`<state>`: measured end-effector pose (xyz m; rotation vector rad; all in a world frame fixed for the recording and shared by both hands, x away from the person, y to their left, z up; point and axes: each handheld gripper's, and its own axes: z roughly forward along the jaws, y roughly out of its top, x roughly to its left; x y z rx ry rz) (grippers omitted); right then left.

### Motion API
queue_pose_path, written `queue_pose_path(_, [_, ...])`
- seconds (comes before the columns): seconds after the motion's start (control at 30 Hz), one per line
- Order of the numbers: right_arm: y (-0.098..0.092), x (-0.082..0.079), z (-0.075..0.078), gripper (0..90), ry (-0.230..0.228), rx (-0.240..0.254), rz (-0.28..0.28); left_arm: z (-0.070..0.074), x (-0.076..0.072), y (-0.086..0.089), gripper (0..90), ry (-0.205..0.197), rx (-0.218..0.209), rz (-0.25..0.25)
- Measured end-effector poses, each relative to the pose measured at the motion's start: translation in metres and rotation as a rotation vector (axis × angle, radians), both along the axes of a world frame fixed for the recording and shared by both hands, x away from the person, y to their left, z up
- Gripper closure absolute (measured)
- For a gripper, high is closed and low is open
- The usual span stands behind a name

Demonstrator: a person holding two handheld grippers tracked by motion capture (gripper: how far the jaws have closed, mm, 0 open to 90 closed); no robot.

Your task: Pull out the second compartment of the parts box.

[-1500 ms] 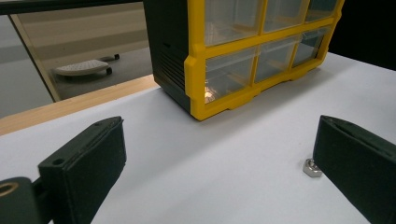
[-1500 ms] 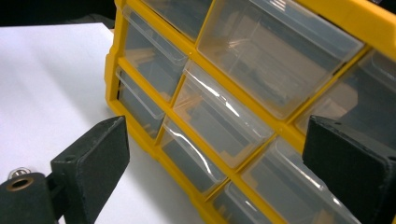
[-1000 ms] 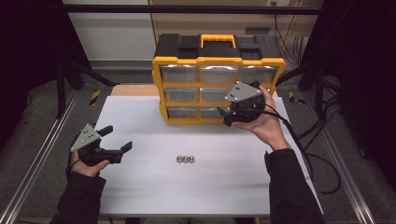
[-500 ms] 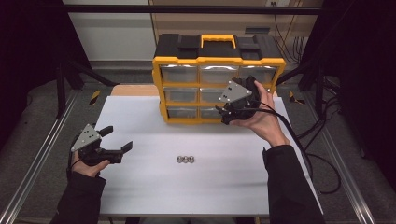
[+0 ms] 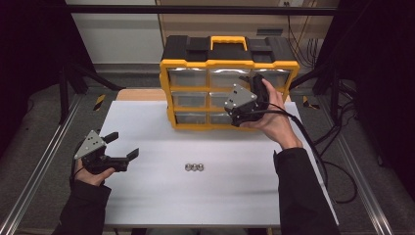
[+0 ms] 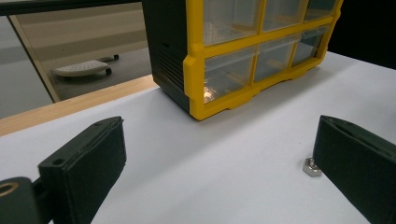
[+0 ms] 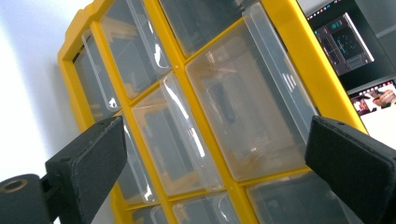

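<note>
My right gripper (image 5: 243, 113) sits at centre frame in the high view, pressed up to the front of the organizer (image 5: 228, 63), fingers spread wide and holding nothing. In the right gripper view they frame a middle drawer (image 7: 243, 98), so I judge I am lining up to pull it open. The view is rolled over, which tells me the hand is twisted to meet the drawer's lip edge-on.

My left gripper (image 5: 117, 151) waits at lower left, low over the tabletop (image 5: 147, 196), fingers also apart and empty. I hold it there, I think, so it is ready for the nuts (image 5: 194, 167), which lie in a short touching row at centre frame, well apart from both grippers. One nut (image 6: 312, 167) peeks out beside the right-hand finger in the left gripper view.

The organizer is a yellow plastic frame with a black top and sides and a yellow handle; its drawers are clear, glossy and rectangular. The nuts are small, hexagonal, dull metal. The tabletop is smooth, matte white. The finger pads look like flat black rubber.
</note>
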<state>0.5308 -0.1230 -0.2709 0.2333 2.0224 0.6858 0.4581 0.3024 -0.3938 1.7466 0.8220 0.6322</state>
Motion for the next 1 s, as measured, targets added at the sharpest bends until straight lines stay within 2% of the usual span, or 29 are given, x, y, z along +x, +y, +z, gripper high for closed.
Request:
queue_pose_path(0.23, [0.004,0.002,0.004,6.8,-0.02,-0.011,0.014,0.0,0.0,0.0,1.8,0.001,0.005,0.0])
queue_pose_path(0.6, [0.011,0.012,0.01,10.4,-0.087,-0.073,0.049,-0.001,0.0,0.0,1.8,0.0,0.005,-0.003])
queue_pose_path(1.0, [0.016,0.02,0.012,18.0,-0.127,-0.141,0.06,-0.002,0.001,-0.002,1.8,0.003,0.005,-0.009])
